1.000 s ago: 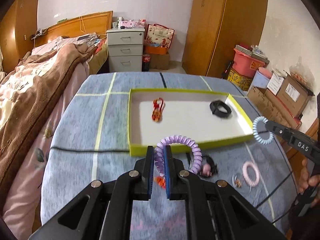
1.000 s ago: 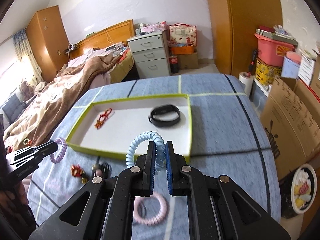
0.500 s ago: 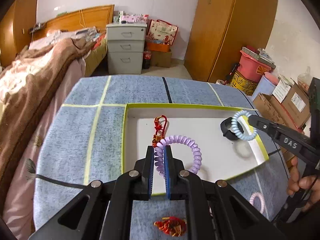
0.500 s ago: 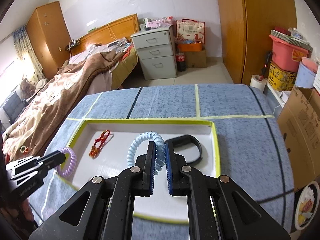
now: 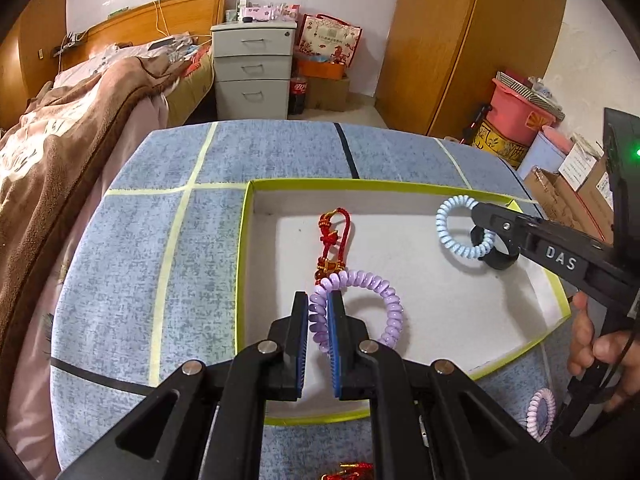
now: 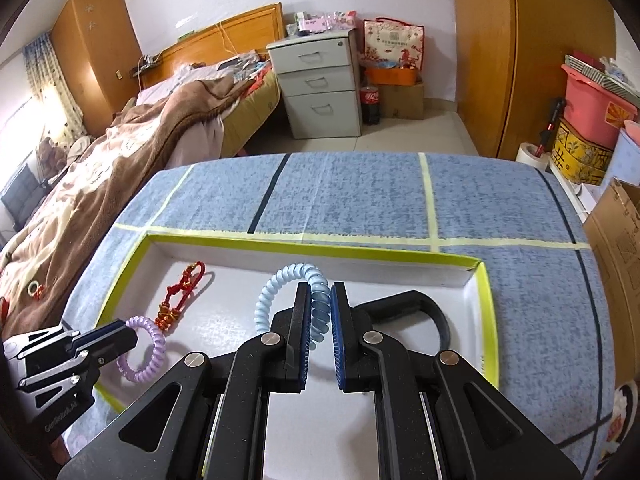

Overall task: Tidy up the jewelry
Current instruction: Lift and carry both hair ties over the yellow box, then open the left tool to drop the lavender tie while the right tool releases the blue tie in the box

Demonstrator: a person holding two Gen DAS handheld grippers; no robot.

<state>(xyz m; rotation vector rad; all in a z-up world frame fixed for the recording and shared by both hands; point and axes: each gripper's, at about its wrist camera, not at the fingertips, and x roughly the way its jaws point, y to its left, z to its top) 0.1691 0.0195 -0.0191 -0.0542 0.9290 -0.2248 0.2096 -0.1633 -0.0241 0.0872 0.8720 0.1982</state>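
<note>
Lilac plastic coil fills the left gripper (image 5: 318, 312): its blue-padded jaws are clamped on one side of the purple spiral hair tie (image 5: 372, 304), whose loop hangs out to the right of the pads above the near-left part of the tray floor. The right gripper (image 6: 320, 308) is likewise closed on the pale blue spiral tie (image 6: 288, 284), with the loop standing up and leaning left of its pads. Both rings hang over the white, lime-edged tray (image 5: 240, 264), so what the drop turns on is what lies directly beneath each. Just beyond the purple loop lies the red knotted charm (image 5: 334, 246), its long axis running away from the jaws toward the far wall. Under and behind the blue tie sits the black wristband (image 6: 420, 312), partly hidden by the right fingers. By my reckoning each hand has bare tray floor beneath it, and the left is nearer the charm. Outside the tray, by the near edge, another lilac tie (image 5: 540, 414) rests on the blue checked cloth (image 5: 132, 264), closer to the right hand.
</note>
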